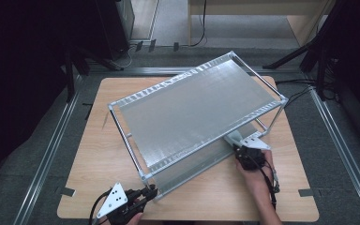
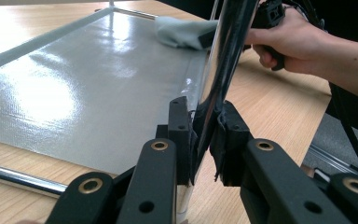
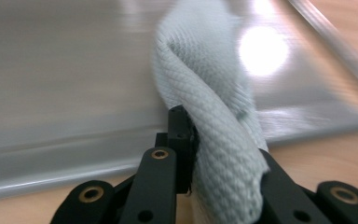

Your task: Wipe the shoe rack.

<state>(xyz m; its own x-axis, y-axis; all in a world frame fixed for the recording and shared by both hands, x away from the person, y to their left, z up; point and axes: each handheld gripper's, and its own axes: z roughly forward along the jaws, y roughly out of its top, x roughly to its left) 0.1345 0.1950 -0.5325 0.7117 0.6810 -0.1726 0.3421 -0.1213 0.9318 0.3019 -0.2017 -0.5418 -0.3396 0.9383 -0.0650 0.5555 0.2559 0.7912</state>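
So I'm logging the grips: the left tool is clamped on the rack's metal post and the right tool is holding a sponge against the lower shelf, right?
Not a sponge. The right tool is shut on a pale woven cloth, as the right gripper view shows. The left tool is indeed clamped on the rack's metal post, and the cloth lies on the lower shelf.

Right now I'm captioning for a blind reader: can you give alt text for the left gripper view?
The left gripper is shut on a chrome post of a rack on a wooden table. Beyond, a hand presses a pale cloth onto the rack's grey shelf.
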